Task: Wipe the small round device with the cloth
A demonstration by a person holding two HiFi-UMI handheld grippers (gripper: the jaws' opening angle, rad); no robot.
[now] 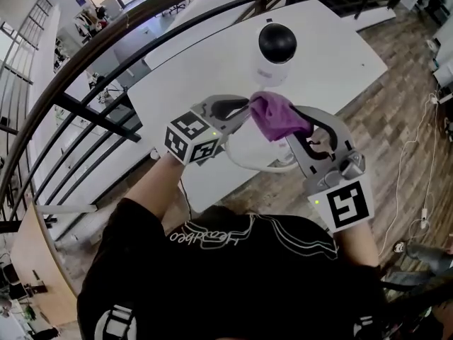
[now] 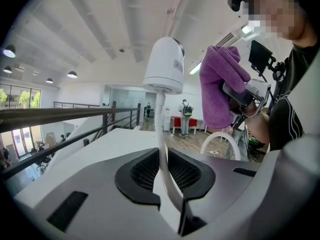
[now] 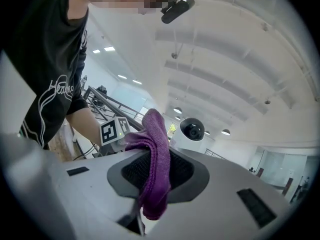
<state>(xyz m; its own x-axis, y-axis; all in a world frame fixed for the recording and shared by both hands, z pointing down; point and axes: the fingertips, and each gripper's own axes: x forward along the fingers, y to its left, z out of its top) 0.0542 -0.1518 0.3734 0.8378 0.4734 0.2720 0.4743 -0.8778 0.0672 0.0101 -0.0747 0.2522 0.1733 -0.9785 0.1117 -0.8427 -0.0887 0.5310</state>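
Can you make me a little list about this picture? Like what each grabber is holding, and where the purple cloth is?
left gripper: shut on the thin white cord that runs up to the round device
right gripper: shut on the purple cloth
round device: white with a shiny black front, held up over the table
cloth and device: close together, with a small gap showing in the left gripper view
underneath: a white table
wiping: not touching yet

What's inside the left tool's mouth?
A thin white cable, squeezed in the shut left tool. It leads up to the small round device. The cable's lower end is covered by the tool's own body.
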